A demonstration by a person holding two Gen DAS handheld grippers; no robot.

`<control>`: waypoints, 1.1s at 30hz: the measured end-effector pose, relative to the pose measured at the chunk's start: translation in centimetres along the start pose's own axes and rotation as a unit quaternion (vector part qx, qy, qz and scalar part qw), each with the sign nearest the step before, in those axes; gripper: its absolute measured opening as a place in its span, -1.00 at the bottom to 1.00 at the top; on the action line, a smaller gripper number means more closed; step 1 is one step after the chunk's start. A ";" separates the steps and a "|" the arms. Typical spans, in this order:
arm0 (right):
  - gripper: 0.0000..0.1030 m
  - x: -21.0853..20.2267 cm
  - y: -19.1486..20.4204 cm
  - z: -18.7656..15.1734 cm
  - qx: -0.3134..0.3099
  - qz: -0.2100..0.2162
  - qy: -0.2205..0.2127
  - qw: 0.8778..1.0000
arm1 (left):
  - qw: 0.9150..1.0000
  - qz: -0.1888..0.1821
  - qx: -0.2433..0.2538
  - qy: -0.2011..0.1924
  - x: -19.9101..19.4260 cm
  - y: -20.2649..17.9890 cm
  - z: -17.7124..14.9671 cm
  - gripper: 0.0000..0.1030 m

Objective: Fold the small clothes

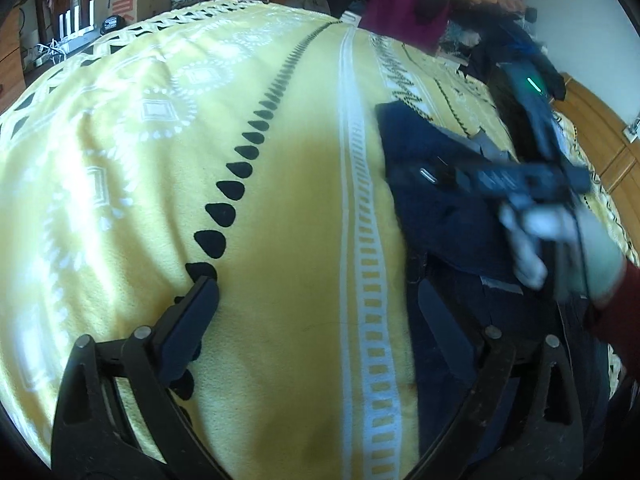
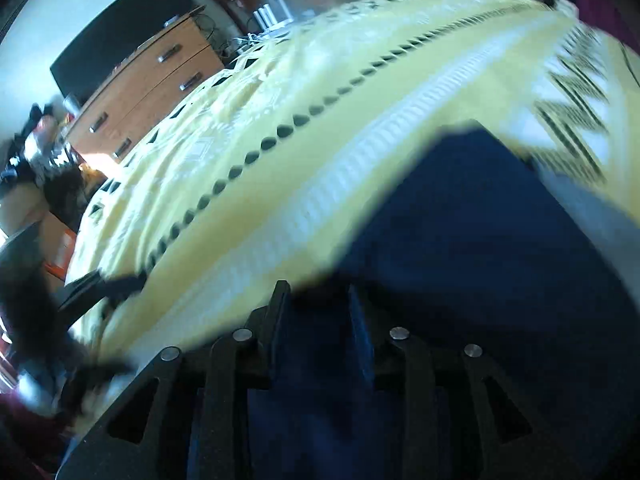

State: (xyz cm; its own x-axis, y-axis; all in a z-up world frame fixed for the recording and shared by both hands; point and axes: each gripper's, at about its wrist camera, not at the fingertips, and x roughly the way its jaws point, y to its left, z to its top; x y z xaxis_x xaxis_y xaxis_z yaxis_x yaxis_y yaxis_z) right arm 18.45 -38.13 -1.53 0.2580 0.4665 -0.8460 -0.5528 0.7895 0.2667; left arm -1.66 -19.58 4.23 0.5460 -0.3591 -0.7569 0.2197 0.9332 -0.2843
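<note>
Right now the left gripper (image 1: pixel 316 312) has its two black fingers spread wide apart, with nothing between them. One finger (image 1: pixel 188 328) sits low over the bare yellow blanket (image 1: pixel 280 200), next to a row of black drop shapes. The other finger (image 1: pixel 444 328) is over the near edge of the dark blue garment (image 1: pixel 432 216), but I cannot tell if it touches the cloth.

The right gripper (image 2: pixel 320 320) has its fingers only a little way apart. Dark blue cloth (image 2: pixel 460 240) fills the gap between them, and it looks like it runs down to the bottom of the right wrist picture. That picture is blurry, so I cannot tell if the fingers press on the cloth or are just around it. In the left wrist picture the right gripper (image 1: pixel 460 176) shows as a smeared dark shape on top of the blue garment, held by a hand in a white glove (image 1: pixel 536 240) with a dark red sleeve (image 1: pixel 624 308).

The garment lies on the blanket, on the far side of the white patterned stripe (image 1: pixel 352 168) from the drop shapes. It has a pale grey trim (image 2: pixel 592 216) on one edge.

Past the blanket's edge, a wooden chest of drawers (image 2: pixel 148 88) stands by the wall, and a dark red cloth (image 1: pixel 404 8) lies at the far end.
</note>
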 end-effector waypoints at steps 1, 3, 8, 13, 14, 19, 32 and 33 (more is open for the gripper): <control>-0.36 0.6 -0.2 0.9 0.006 0.003 0.003 1.000 | 1.000 -0.002 0.001 0.008 0.3 0.0 0.1 1.00; -0.34 0.6 -0.5 2.4 0.014 -0.009 -0.005 1.000 | 1.000 0.008 0.006 0.024 0.9 -0.1 0.3 0.99; -0.05 -6.5 2.1 0.3 -0.012 -0.042 -0.055 0.998 | 0.996 0.056 0.043 0.048 2.0 -1.6 0.4 1.00; 0.37 -18.1 3.8 -10.2 0.021 -0.117 -0.099 0.988 | 0.994 0.069 0.054 0.063 2.4 -1.8 0.3 1.00; 0.39 -20.2 3.6 -13.3 0.040 -0.136 -0.098 0.985 | 0.994 0.068 0.054 0.066 2.4 -1.7 0.4 1.00; 0.39 -28.9 2.6 -27.5 0.161 -0.196 -0.078 0.964 | 0.993 0.068 0.058 0.078 2.2 -1.8 0.2 1.00; 0.43 -38.2 1.5 -44.4 0.335 -0.172 -0.101 0.921 | 0.995 0.092 0.036 0.028 -3.0 -1.7 -0.3 0.81; 0.43 -38.2 1.6 -44.8 0.334 -0.166 -0.094 0.923 | 0.994 0.094 0.045 0.021 -4.0 -1.8 -0.6 0.81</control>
State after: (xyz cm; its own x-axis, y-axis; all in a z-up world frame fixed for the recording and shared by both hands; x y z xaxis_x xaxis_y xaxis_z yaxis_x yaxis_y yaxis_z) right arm -27.80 -72.52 10.54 0.4922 0.1670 -0.8543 0.1761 0.9420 0.2857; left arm -4.72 -19.83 7.48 0.5509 -0.1763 -0.8157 0.1892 0.9784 -0.0836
